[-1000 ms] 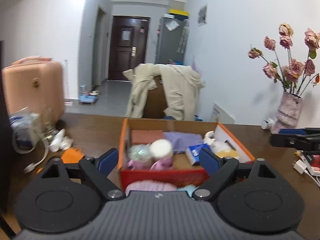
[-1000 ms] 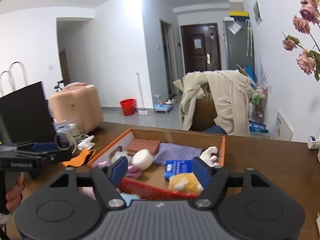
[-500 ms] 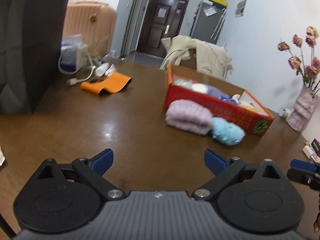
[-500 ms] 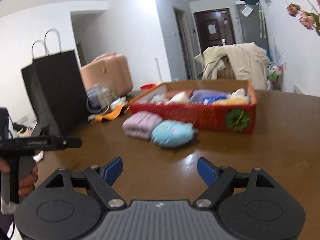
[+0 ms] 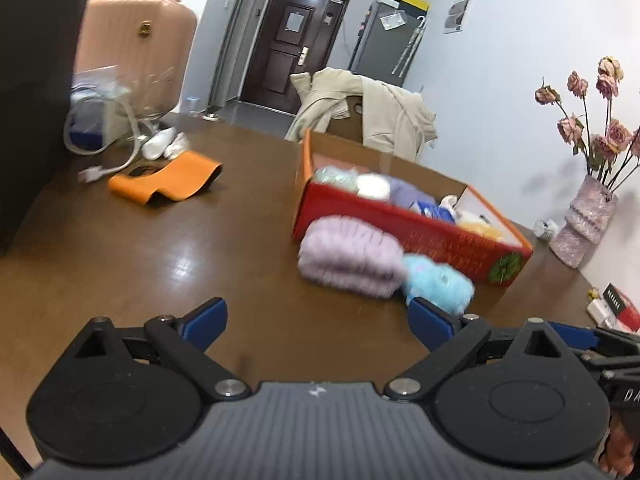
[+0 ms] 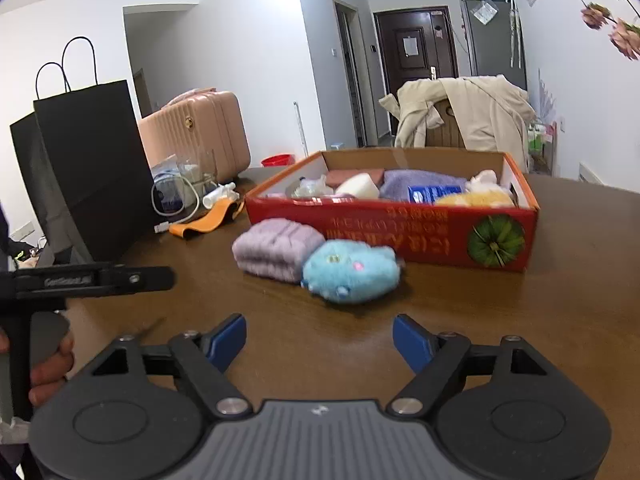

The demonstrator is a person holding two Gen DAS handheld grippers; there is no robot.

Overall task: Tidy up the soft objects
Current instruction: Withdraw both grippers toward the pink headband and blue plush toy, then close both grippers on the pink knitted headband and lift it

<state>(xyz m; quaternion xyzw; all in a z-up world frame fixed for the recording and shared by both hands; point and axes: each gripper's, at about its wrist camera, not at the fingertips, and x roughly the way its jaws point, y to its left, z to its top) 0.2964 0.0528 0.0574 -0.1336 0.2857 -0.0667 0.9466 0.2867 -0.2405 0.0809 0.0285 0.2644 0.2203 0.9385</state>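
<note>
Mid-frame on the table (image 6: 560,300), the blue plush (image 6: 351,276) touches the lilac knit (image 6: 276,254) before the red box (image 6: 400,232). Our left gripper (image 5: 318,322) gapes wide and empty; the right gripper's (image 6: 319,340) jaws are closing, nothing between. Both angle downward. Box contents blur; a hand (image 6: 48,372) is cut off at lower left.
</note>
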